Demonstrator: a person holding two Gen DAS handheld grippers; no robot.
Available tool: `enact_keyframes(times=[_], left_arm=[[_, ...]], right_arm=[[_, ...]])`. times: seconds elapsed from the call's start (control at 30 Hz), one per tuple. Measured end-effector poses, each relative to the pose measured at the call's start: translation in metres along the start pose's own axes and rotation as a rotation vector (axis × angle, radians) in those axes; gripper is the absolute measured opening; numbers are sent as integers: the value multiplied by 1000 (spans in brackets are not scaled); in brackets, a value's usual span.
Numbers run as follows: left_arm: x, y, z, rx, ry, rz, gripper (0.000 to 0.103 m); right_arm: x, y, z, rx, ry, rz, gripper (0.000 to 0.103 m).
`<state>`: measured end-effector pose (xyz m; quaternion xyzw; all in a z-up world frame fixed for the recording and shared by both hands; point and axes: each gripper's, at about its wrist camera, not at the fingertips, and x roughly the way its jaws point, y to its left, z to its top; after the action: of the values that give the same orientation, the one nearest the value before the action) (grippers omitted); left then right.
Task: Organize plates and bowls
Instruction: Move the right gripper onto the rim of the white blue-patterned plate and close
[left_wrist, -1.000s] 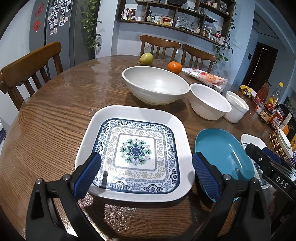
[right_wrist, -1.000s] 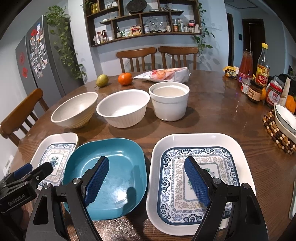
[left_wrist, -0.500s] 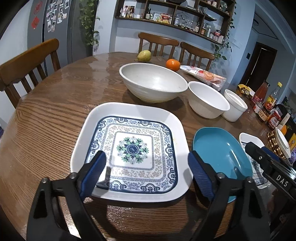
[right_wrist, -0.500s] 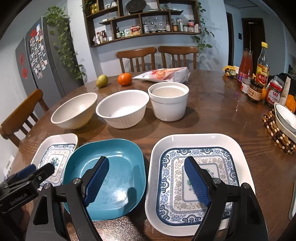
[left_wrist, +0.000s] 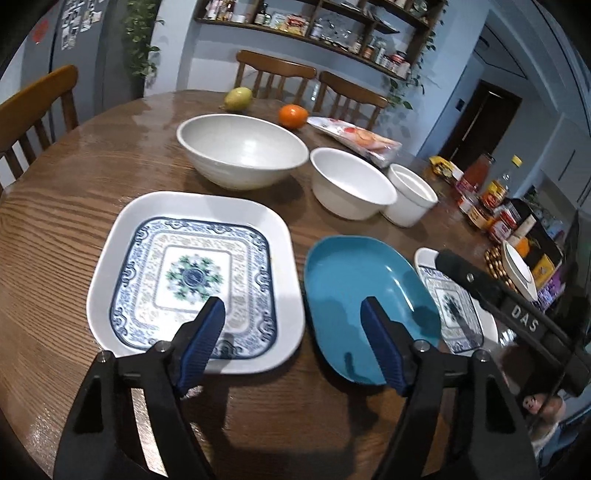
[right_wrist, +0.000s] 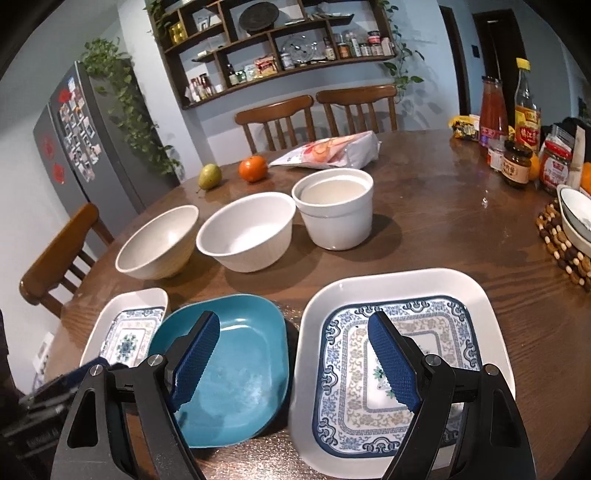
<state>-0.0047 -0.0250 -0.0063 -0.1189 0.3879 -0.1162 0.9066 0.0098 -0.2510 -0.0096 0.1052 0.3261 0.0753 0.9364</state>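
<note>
Two grippers hover over your plates: the left gripper (left_wrist: 293, 334) is closing, its pads astride the left plate (left_wrist: 110, 258) edge, seemingly not yet gripping; the right gripper (right_wrist: 295, 363) gapes empty between teal dish (right_wrist: 255, 332) and right plate (right_wrist: 491, 332)

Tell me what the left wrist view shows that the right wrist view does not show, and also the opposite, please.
Only the left wrist view: the left gripper from behind, its fingers closing with nothing between them, and the right gripper from the side.

Only the right wrist view: the right gripper's open fingers and the whole right patterned plate.

Both: the teal plate, the three white bowls, the pear, the orange, the snack bag and the left patterned plate.
</note>
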Motion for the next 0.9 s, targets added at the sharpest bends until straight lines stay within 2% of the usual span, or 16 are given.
enact_keyframes(times=[0.07, 0.17, 0.23, 0.3, 0.43, 0.67, 0.77, 0.9], left_arm=[[0, -2, 0, -5, 8, -3, 70], [0, -6, -1, -8, 36, -32, 63], [0, -10, -3, -4, 59, -59, 57], [1, -12, -5, -18, 70, -77, 46], [-1, -12, -4, -31, 69, -78, 46], [-4, -20, -10, -9, 103, -120, 46], [-5, -15, -9, -18, 111, -110, 46], [-15, 5, -2, -80, 77, -82, 46]], right_arm=[[-1, 2, 2, -10, 7, 28, 82], [-1, 4, 7, -13, 32, 87, 71], [0, 6, 10, -15, 48, 96, 58], [0, 6, 14, -18, 58, 92, 52], [-6, 4, 17, -24, 40, 94, 42], [5, 1, 16, 13, 147, 141, 39], [9, -1, 15, 28, 187, 154, 39], [8, 1, 16, 20, 211, 179, 39]])
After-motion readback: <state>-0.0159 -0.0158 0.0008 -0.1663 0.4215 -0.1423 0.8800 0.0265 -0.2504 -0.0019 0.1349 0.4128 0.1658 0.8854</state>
